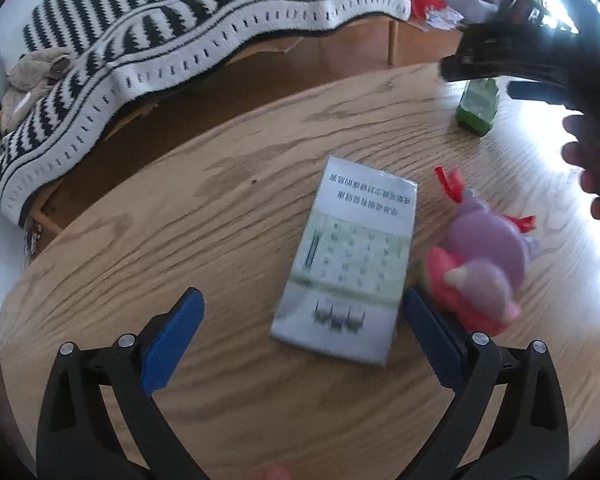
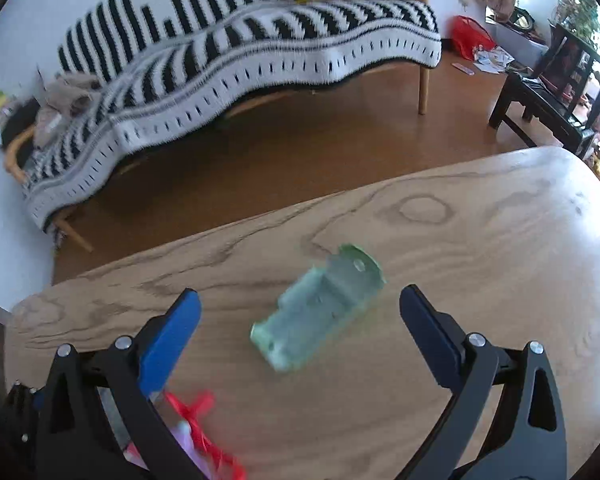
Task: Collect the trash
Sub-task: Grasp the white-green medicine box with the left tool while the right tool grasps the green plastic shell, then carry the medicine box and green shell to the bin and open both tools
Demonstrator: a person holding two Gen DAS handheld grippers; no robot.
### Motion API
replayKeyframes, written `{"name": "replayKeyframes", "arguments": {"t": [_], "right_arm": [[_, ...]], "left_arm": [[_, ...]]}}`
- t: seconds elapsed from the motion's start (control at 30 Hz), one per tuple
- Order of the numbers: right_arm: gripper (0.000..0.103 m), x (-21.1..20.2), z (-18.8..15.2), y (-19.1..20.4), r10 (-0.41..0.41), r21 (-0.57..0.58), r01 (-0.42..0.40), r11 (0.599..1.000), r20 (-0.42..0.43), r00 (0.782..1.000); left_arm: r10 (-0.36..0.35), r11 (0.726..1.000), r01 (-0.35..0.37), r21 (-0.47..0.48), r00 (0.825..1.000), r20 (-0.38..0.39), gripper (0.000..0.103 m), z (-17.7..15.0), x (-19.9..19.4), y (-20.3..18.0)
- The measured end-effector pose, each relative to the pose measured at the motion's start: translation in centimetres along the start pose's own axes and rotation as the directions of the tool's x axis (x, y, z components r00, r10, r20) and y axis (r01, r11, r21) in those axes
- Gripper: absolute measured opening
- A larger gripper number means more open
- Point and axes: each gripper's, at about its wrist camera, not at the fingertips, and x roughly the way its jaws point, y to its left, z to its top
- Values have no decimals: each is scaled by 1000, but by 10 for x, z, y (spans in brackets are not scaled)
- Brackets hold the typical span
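Observation:
A flat grey-white printed packet (image 1: 348,264) lies on the wooden table (image 1: 180,240), just ahead of my left gripper (image 1: 302,312), which is open and empty with its blue pads either side of the packet's near end. A crumpled green carton (image 2: 320,304) lies on the table ahead of my right gripper (image 2: 300,312), open and empty. The carton also shows in the left wrist view (image 1: 478,106), under the right gripper's black body (image 1: 532,56).
A purple and pink plush toy (image 1: 484,264) with red ribbons lies right of the packet; its ribbons show in the right wrist view (image 2: 204,424). A bench with a black-and-white striped blanket (image 2: 240,52) stands beyond the table. A dark side table (image 2: 548,92) stands far right.

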Motion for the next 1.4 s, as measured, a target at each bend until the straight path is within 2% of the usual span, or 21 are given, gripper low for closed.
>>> {"name": "replayKeyframes", "arguments": {"t": [0.07, 0.13, 0.2, 0.43, 0.87, 0.97, 1.07, 1.1, 1.13, 1.17, 1.2, 1.4], "right_arm": [[97, 18, -3, 0, -39, -5, 39, 999, -41, 998], [98, 22, -6, 2, -92, -58, 92, 994, -9, 996], [98, 22, -11, 1, -78, -88, 81, 993, 30, 996], [98, 20, -21, -6, -45, -128, 54, 990, 76, 996], [98, 9, -33, -7, -11, -176, 25, 984, 80, 997], [90, 3, -35, -8, -4, -179, 19, 984, 85, 996], [65, -2, -37, -4, 11, -192, 9, 981, 106, 994], [59, -3, -38, -4, 17, -195, 3, 981, 105, 994], [59, -4, -38, -3, 20, -198, 2, 980, 106, 994], [59, -4, -40, -2, 22, -202, 0, 979, 109, 994], [58, -6, -43, -2, 25, -205, -1, 979, 113, 993], [58, -17, -54, -12, 51, -177, -34, 984, 94, 994]], "left_arm": [[-62, 997, 62, -39, 998, 17, 98, 4, 6, 5], [-50, 997, 53, -60, 998, 42, 98, 6, 9, 8], [-45, 996, 50, -67, 996, 72, 98, 6, 10, 8], [-30, 996, 46, -80, 983, 184, 98, 2, 12, 10], [-13, 994, 33, -106, 983, 182, 98, 3, 11, 9], [-13, 994, 33, -106, 983, 182, 98, 3, 11, 9], [-10, 993, 31, -111, 983, 181, 97, 3, 11, 9], [-10, 993, 31, -111, 983, 185, 93, 3, 10, 9], [-8, 994, 30, -108, 980, 197, 85, 2, 8, 8], [2, 994, 22, -107, 975, 220, 52, 1, 3, 7], [25, 994, 0, -114, 974, 223, 54, 0, 2, 6], [42, 987, -4, -160, 971, 234, 53, -11, -3, 9]]}}
